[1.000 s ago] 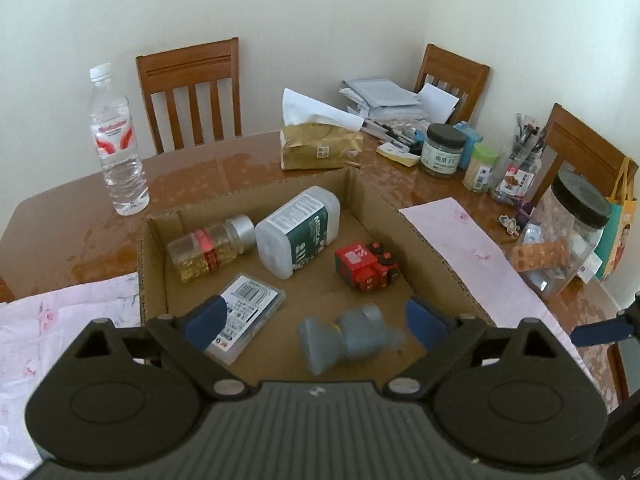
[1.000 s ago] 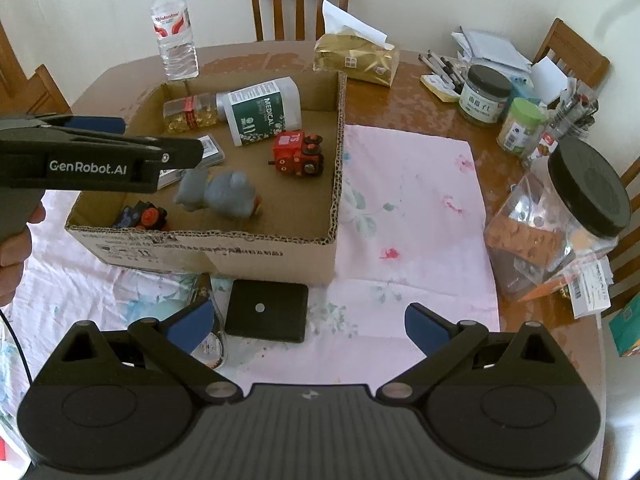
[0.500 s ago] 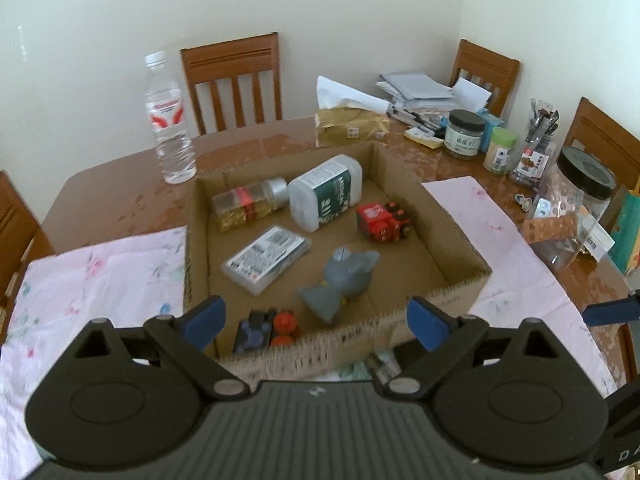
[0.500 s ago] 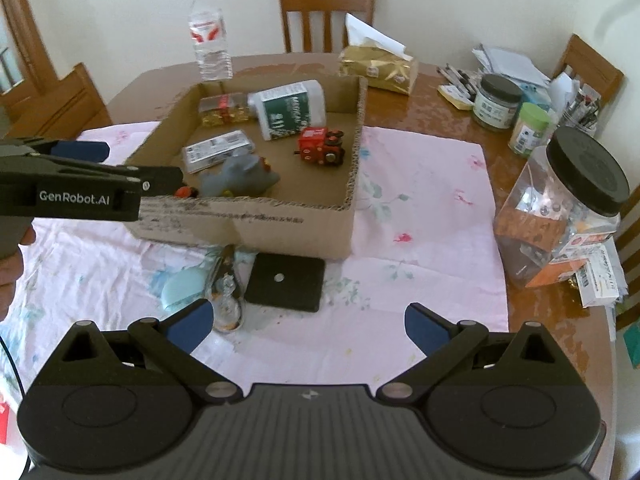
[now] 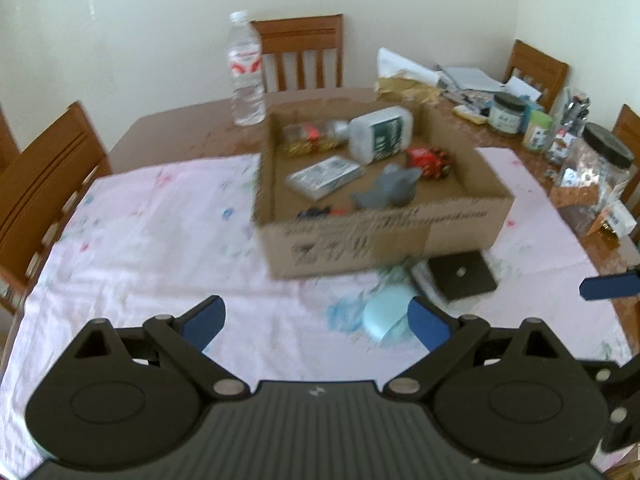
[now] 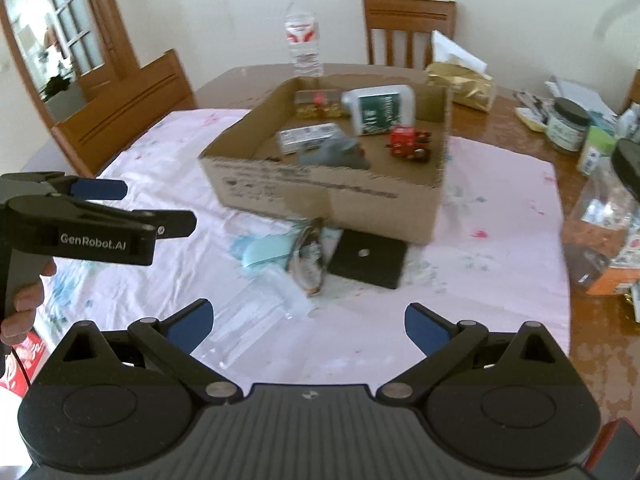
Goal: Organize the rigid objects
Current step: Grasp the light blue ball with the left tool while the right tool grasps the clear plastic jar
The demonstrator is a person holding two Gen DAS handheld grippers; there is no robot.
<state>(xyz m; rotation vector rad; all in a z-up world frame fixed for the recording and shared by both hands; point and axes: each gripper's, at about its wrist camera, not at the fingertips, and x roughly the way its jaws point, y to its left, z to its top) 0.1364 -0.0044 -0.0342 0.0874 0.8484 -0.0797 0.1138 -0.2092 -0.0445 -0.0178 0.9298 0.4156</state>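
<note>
A cardboard box (image 5: 380,236) (image 6: 320,196) stands on the pink cloth. It holds a white bottle (image 5: 380,136), a spice jar (image 5: 308,138), a flat packet (image 5: 324,176), a grey toy (image 5: 384,192) and a red toy (image 5: 428,158). In front of the box lie a black square block (image 6: 366,256), a light blue case (image 6: 266,254), eyeglasses (image 6: 308,260) and a clear plastic box (image 6: 256,320). My left gripper (image 5: 316,322) is open and empty, well back from the box; it also shows in the right wrist view (image 6: 100,200). My right gripper (image 6: 306,326) is open and empty above the clear box.
A water bottle (image 5: 246,80) stands behind the box. A tissue pack (image 6: 460,80), jars (image 5: 506,112) and a large black-lidded jar (image 5: 596,176) crowd the right side. Wooden chairs (image 5: 36,184) ring the table.
Both grippers have pulled back and up from the box, both open and empty. The items in front of the box have come into view.
</note>
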